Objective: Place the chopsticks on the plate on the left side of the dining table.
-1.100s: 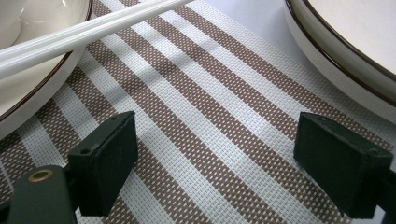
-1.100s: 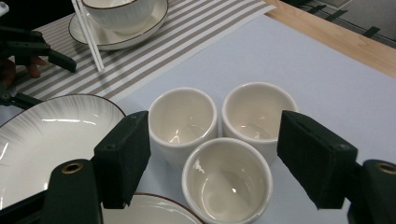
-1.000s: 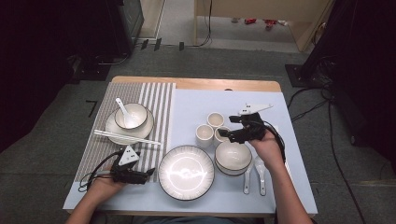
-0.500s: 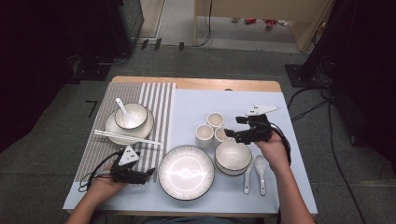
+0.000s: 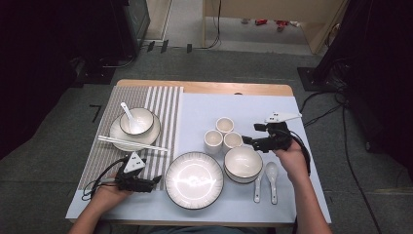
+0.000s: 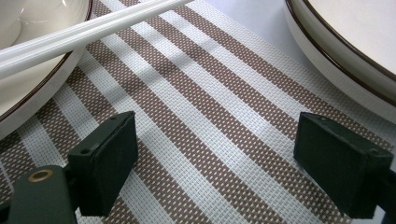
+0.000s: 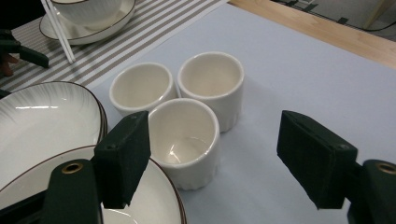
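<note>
Rightward toward 3 o'clock, the right claw (image 5: 249,141) has drifted, jaws wide and empty; closing now risks knocking the three clustered white ceramic cups (image 7: 184,140) together.

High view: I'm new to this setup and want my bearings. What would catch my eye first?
Probably the big glossy plate at the front centre of the table, with a white bowl just right of it. Behind them stand three small white cups in a cluster, and the right claw hovers open beside them. At the left, a bowl with a spoon sits on a striped mat, chopsticks lying across its plate.
</note>
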Tool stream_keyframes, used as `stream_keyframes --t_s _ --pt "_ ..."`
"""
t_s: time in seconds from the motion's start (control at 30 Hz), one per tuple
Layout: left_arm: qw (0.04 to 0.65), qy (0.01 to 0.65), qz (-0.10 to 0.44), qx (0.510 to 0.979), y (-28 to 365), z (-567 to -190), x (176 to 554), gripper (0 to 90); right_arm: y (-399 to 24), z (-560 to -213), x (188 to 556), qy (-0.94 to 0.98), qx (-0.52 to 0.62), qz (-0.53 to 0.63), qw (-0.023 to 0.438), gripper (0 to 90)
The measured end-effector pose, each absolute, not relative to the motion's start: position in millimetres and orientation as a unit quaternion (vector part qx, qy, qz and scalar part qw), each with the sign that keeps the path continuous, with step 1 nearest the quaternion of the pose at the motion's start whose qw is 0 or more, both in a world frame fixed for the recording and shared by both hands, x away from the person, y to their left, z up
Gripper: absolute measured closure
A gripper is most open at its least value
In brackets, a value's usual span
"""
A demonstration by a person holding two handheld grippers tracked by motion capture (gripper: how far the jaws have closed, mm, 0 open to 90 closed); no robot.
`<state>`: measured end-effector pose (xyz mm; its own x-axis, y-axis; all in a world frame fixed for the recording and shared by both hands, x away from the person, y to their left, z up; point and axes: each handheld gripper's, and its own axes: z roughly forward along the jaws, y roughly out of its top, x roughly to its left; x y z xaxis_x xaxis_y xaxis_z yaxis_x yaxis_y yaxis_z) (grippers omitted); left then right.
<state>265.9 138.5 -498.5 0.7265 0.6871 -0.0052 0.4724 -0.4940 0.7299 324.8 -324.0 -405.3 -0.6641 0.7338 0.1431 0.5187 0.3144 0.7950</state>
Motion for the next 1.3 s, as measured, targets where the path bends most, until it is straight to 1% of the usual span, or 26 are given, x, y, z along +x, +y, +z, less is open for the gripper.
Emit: stream_keyframes --t_s 0.4,1.3 --pt "0.371 0.34 0.145 0.852 139 -498 266 14.0 -337 -412 321 0.796 0.4 0.434 0.132 25.8" --pt "0.371 0.341 0.143 0.852 139 -498 266 14.4 -361 -434 316 0.782 0.436 0.424 0.131 25.8"
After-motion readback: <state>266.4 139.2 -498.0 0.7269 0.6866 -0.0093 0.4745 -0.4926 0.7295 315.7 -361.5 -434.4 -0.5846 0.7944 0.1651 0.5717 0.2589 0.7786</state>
